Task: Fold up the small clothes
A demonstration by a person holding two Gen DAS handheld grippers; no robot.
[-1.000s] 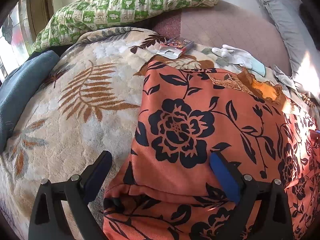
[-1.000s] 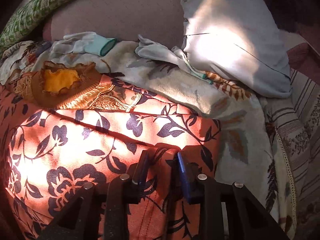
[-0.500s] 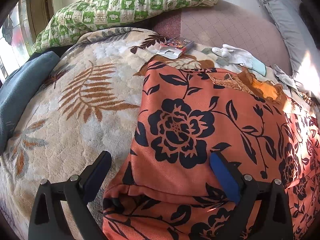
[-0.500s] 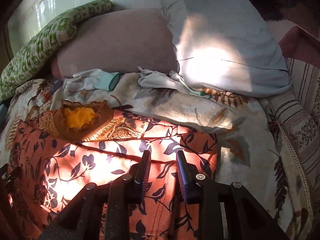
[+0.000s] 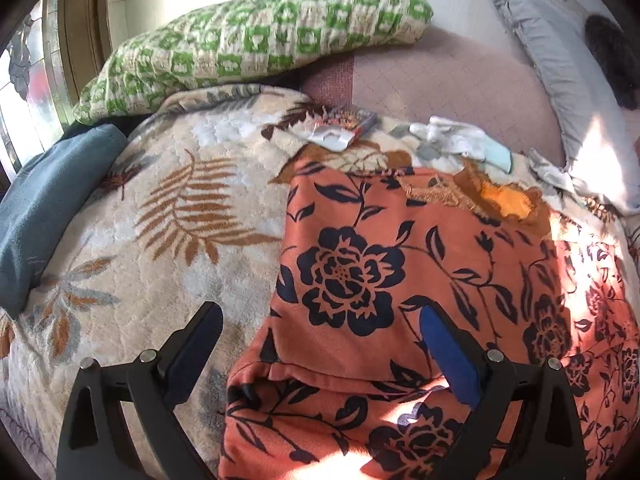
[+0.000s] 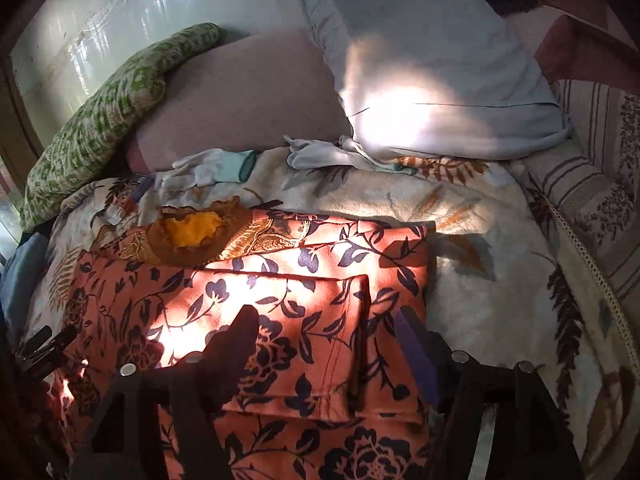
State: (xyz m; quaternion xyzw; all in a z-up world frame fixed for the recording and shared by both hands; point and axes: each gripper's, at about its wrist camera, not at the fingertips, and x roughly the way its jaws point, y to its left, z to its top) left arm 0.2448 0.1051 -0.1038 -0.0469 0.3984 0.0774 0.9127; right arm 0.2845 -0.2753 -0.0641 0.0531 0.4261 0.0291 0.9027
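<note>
Orange floral garment [image 5: 420, 280] lies spread on the leaf-patterned blanket [image 5: 168, 216] of a bed, its brown-and-yellow neckline [image 5: 500, 200] toward the pillows. Left gripper [image 5: 320, 344] hovers over the garment's near left corner with its jaws spread wide: one finger over the blanket, the other over the cloth, nothing pinched between them. Only the left wrist view shows the blue-grey cushion [image 5: 44, 216] at the blanket's left edge and the full green checked pillow [image 5: 256, 40] behind it, plus a clear look at the small printed packet [image 5: 344, 128] beyond the garment.

Right gripper [image 6: 328, 344] likewise stands with jaws apart above the garment [image 6: 280, 312], straddling a sleeve folded inward across the sunlit body. Only this view shows that fold, the garment's right edge, the whole grey pillow [image 6: 432, 80], a striped cover [image 6: 592, 184] at far right, and both pale gloves [image 6: 212, 168] resting just past the neckline.
</note>
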